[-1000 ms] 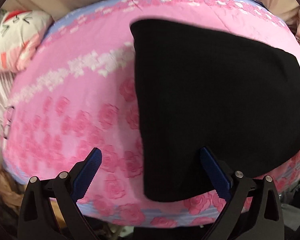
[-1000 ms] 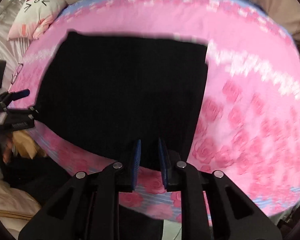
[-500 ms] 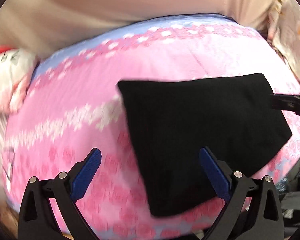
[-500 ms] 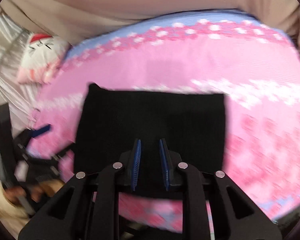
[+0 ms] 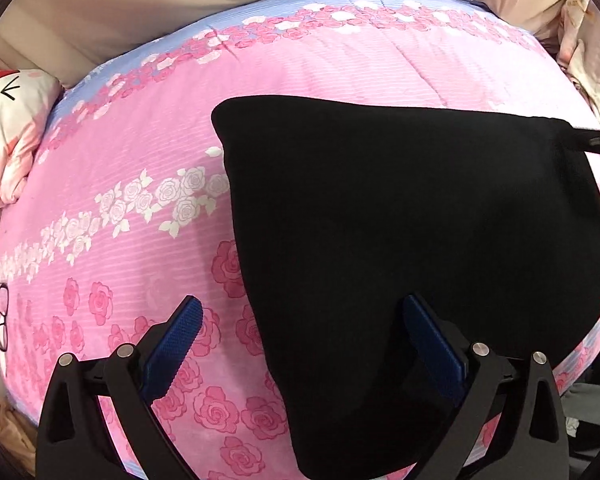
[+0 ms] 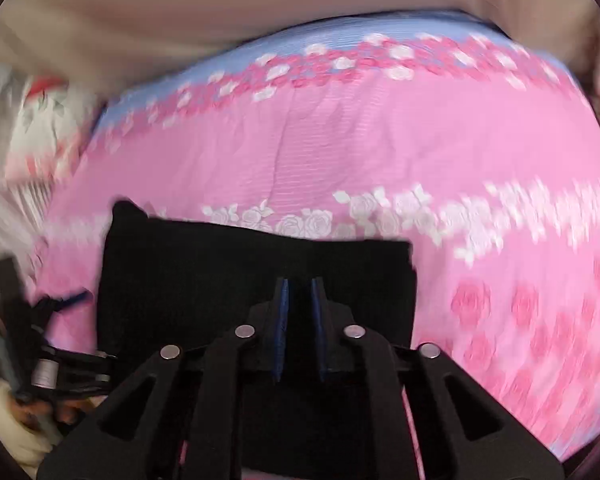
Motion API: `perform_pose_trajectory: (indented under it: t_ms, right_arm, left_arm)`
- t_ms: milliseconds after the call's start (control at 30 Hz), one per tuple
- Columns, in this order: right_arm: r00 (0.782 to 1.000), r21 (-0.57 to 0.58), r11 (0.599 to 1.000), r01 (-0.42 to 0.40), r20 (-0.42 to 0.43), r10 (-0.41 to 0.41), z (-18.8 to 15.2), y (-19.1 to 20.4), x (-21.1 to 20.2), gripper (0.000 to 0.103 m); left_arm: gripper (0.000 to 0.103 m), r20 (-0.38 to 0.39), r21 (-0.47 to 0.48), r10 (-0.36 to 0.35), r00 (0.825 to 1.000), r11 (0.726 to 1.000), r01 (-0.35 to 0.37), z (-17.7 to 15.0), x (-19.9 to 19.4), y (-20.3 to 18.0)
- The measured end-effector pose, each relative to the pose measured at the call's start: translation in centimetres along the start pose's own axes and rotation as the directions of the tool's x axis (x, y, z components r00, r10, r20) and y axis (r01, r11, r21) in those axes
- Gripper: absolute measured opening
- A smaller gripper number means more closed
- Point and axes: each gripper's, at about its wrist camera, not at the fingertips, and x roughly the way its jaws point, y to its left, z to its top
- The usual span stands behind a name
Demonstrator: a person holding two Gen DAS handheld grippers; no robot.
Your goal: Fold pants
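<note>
Pants (image 5: 420,240) lie folded, black, on the pink quilt (image 5: 140,184); my left gripper (image 5: 300,344) hangs spread wide, holding nothing. Right view, blurred: right gripper (image 6: 300,320) nearly pressed together, seemingly pinching the cloth's edge; I'd lower slowly, keeping edges aligned.

Home bedroom, rose-print quilt (image 5: 300,64), cartoon pillow (image 5: 8,128) (bedside)

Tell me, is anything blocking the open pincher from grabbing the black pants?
Nothing visible is. The left gripper is open right at the near edge of the black pants, with only the pink bedspread underneath. The right gripper is shut on the pants.
</note>
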Motion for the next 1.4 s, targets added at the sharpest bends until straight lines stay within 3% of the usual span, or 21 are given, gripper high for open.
perform_pose_trajectory:
  t_ms: [67, 133, 233, 333, 400, 433, 533, 667, 733, 833, 900, 933, 967, 1067, 1267, 1400]
  right_arm:
    - [0.999, 0.147, 0.988, -0.038, 0.024, 0.034, 0.0, -3.4, -0.3, 0.002]
    - [0.998, 0.183, 0.983, 0.032, 0.056, -0.042, -0.2, -3.6, -2.0, 0.010]
    - [0.995, 0.132, 0.987, -0.086, 0.070, 0.077, -2.9, -1.6, -4.8, 0.010]
    - [0.999, 0.031, 0.999, -0.034, -0.001, 0.034, -6.1, 0.2, -3.8, 0.009]
    - [1.000, 0.028, 1.000, 0.010, -0.006, -0.010, -8.2, -1.4, -2.3, 0.019]
    - [1.000, 0.108, 0.994, 0.010, 0.015, -0.011, -8.4, -2.8, -2.7, 0.040]
    - [0.999, 0.199, 0.980, -0.018, 0.047, 0.009, -7.9, -4.3, -5.2, 0.042]
    - [0.997, 0.086, 0.996, -0.027, 0.075, 0.021, -8.5, -1.7, -7.9, 0.042]
    - [0.999, 0.048, 0.999, -0.025, 0.043, 0.023, -8.9, -0.4, -6.7, 0.040]
    - [0.998, -0.016, 0.999, 0.046, -0.043, -0.046, -10.8, 0.5, -3.6, 0.040]
    - [0.999, 0.008, 1.000, 0.030, -0.036, -0.029, -12.0, -0.2, -2.7, 0.043]
    - [0.999, 0.023, 0.999, 0.029, -0.032, -0.028, -12.2, -0.5, -2.7, 0.050]
    - [0.999, 0.046, 0.999, 0.030, -0.037, -0.028, -12.3, -1.0, -2.7, 0.058]
    - [0.999, 0.064, 0.998, 0.016, -0.047, -0.013, -12.3, -1.9, -2.4, 0.068]
    - [0.999, 0.071, 0.997, 0.036, -0.044, -0.033, -10.9, -1.9, -4.2, 0.068]
    - [0.998, 0.127, 0.992, 0.007, 0.054, -0.014, -9.5, -2.0, -7.8, 0.069]
  left_arm:
    - [0.098, -0.006, -0.001, -0.013, 1.000, 1.000, 0.013, 0.1, 0.1, 0.1]
    - [0.098, -0.011, -0.007, -0.017, 1.000, 1.000, 0.017, 0.1, -0.1, 0.4]
    - [0.098, -0.007, -0.020, -0.007, 1.000, 1.000, 0.007, -0.5, -1.0, 0.6]
    - [0.098, 0.008, 0.005, 0.023, 1.000, 1.000, -0.023, -1.1, -1.9, 0.5]
    - [0.098, 0.024, 0.032, 0.054, 0.998, 0.998, -0.055, -1.6, -2.5, 0.2]
    - [0.098, 0.026, 0.039, 0.058, 0.998, 0.997, -0.059, -1.7, -2.6, 0.1]
    - [0.098, 0.010, 0.042, 0.061, 0.998, 0.997, -0.062, -2.0, -2.7, -0.1]
    - [0.098, 0.009, 0.027, 0.062, 0.998, 0.998, -0.062, -1.8, -3.0, -0.4]
    - [0.098, 0.014, 0.027, 0.055, 0.998, 0.998, -0.056, -1.6, -3.0, -0.6]
    - [0.098, 0.014, 0.030, 0.051, 0.999, 0.998, -0.052, -1.2, -3.2, -1.0]
    - [0.098, 0.004, 0.035, 0.053, 0.999, 0.998, -0.053, -1.0, -3.1, -1.2]
    - [0.098, 0.002, 0.036, 0.053, 0.999, 0.998, -0.053, -1.0, -3.0, -1.2]
    - [0.098, -0.003, 0.037, 0.061, 0.998, 0.997, -0.061, -1.0, -2.8, -1.3]
    - [0.098, -0.027, 0.027, 0.062, 0.998, 0.998, -0.062, -1.0, -2.3, -1.0]
    - [0.098, -0.047, -0.004, 0.076, 0.996, 0.997, -0.076, -1.0, -2.2, -0.3]
    - [0.098, -0.032, -0.041, 0.083, 0.996, 0.996, -0.084, -0.6, -3.0, 0.4]
